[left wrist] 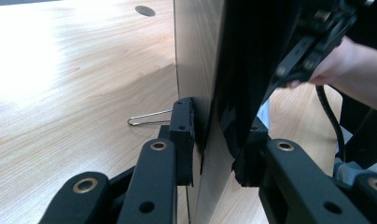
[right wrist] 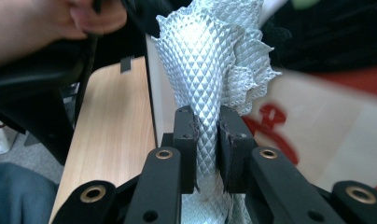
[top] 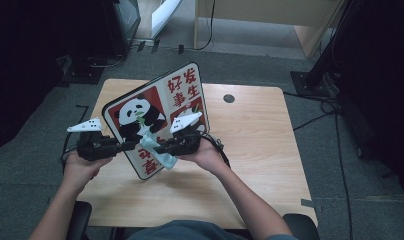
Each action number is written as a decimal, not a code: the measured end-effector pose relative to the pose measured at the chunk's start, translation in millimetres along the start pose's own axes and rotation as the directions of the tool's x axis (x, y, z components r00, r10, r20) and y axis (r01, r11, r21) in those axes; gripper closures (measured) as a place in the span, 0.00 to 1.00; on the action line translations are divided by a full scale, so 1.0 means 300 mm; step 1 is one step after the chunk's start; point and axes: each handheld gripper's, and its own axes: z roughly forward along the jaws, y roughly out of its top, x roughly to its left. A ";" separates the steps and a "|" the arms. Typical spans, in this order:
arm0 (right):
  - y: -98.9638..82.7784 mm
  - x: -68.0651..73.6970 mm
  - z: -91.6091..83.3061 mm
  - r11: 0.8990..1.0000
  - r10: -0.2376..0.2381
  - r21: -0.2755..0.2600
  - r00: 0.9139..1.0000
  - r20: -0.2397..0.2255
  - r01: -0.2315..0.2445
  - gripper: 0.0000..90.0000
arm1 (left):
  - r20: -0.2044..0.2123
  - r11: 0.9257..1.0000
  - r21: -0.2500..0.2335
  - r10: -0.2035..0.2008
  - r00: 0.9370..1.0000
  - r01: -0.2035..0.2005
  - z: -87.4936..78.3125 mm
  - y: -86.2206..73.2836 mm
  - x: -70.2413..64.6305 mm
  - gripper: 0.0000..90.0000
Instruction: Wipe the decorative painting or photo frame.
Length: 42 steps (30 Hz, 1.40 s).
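Note:
A panda picture board [top: 140, 112] with red Chinese characters is held tilted above the wooden table [top: 250, 150]. My left gripper [top: 126, 146] comes in from the left and is shut on the board's lower left edge. In the left gripper view its pads [left wrist: 184, 135] clamp the board's [left wrist: 196, 60] wooden back and dark front. My right gripper [top: 157, 148] is shut on a pale woven cloth [top: 162, 156] that lies against the board's face. The cloth [right wrist: 210, 56] rises bunched between the right gripper [right wrist: 207, 128] jaws, with the board's [right wrist: 317, 121] red print behind it.
A round cable hole [top: 229, 98] sits near the table's far edge. A thin wire clip [left wrist: 147, 119] lies on the tabletop beside the left jaw. A pale wooden desk [top: 270, 20] stands behind, and black equipment stands [top: 320, 70] and cables cover the floor at the right.

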 end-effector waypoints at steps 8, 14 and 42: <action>0.143 0.017 -0.047 0.999 -0.036 -0.034 0.999 0.030 0.037 0.89 | 0.003 1.000 -0.005 -0.004 1.000 0.004 -0.002 0.000 0.001 0.82; 0.263 0.039 -0.071 0.995 -0.082 -0.052 0.996 0.045 0.085 0.89 | 0.004 1.000 -0.008 -0.005 1.000 0.005 -0.006 0.000 0.002 0.82; 0.437 0.089 -0.025 0.985 -0.154 -0.069 0.988 0.028 0.155 0.88 | 0.002 1.000 -0.026 -0.010 1.000 0.010 -0.045 -0.007 0.004 0.85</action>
